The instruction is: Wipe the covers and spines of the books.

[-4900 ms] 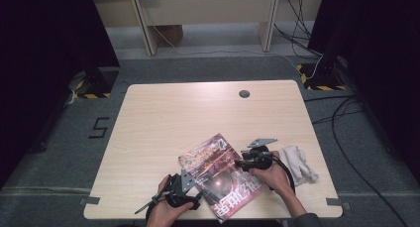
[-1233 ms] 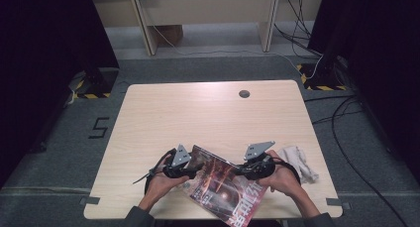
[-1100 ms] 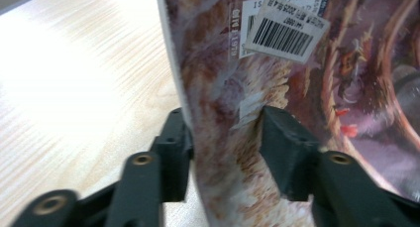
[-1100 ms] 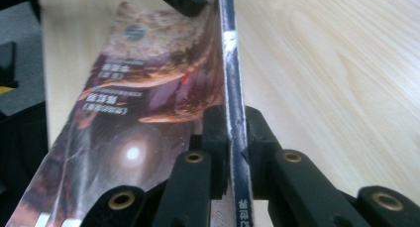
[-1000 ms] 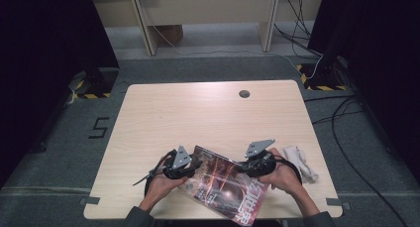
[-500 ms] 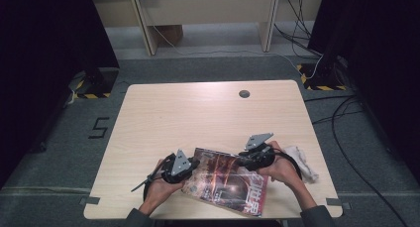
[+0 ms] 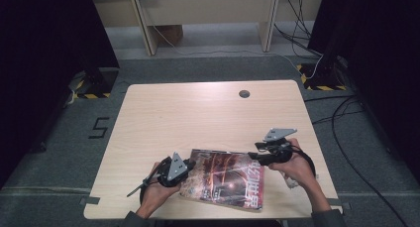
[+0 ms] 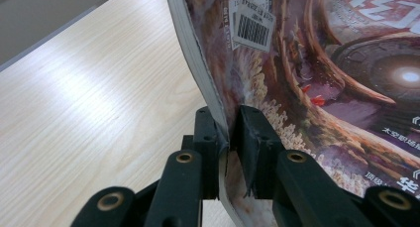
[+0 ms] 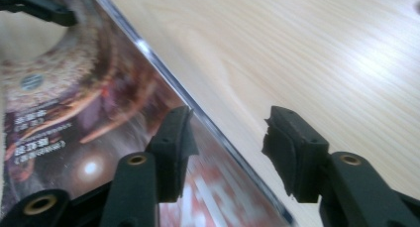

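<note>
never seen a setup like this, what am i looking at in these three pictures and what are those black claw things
A person sits at a wooden table and holds a hand-held two-jaw tool in each hand. The high view looks down from above; the other two pictures come from cameras riding on each tool, looking along its black jaws. A magazine with a reddish cover lies near the person. The left gripper is clamped on the magazine's edge, lifting it a little. The right gripper has just been opening: its jaws stand apart over the magazine's other edge, pressing on nothing. A small dark round spot sits near the far edge.
</note>
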Tool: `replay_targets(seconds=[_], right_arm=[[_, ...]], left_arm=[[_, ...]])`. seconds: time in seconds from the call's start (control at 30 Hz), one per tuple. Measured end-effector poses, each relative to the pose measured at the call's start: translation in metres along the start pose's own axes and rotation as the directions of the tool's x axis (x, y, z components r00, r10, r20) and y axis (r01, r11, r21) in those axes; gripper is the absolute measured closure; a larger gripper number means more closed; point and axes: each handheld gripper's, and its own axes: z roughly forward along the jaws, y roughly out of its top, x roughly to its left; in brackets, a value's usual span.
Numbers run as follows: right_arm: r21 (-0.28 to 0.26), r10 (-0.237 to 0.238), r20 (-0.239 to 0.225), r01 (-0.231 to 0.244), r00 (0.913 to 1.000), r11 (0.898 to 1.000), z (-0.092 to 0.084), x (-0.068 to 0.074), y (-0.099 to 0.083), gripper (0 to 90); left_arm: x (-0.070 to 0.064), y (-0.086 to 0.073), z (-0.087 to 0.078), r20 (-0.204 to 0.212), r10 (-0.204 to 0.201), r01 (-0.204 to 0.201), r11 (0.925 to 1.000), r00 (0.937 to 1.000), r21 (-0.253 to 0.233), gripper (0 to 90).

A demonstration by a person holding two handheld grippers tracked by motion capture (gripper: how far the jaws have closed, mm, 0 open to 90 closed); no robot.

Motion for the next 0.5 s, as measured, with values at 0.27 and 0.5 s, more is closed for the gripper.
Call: replay_targets(seconds=[0.27,0.5], right_arm=[[-0.042,0.120,0.139,-0.115,0.9830,0.992,-0.032,-0.018,-0.027,49.6],[-0.008,0.209,0.244,-0.214,0.9470,0.977,-0.042,-0.028,-0.055,40.3]], left_arm=[[-0.005,-0.003,-0.013,0.012,-0.004,0.004,1.0000,0.9999,-0.007,80.4],[-0.013,-0.005,-0.022,0.009,0.001,-0.001,1.0000,1.0000,-0.010,81.2]])
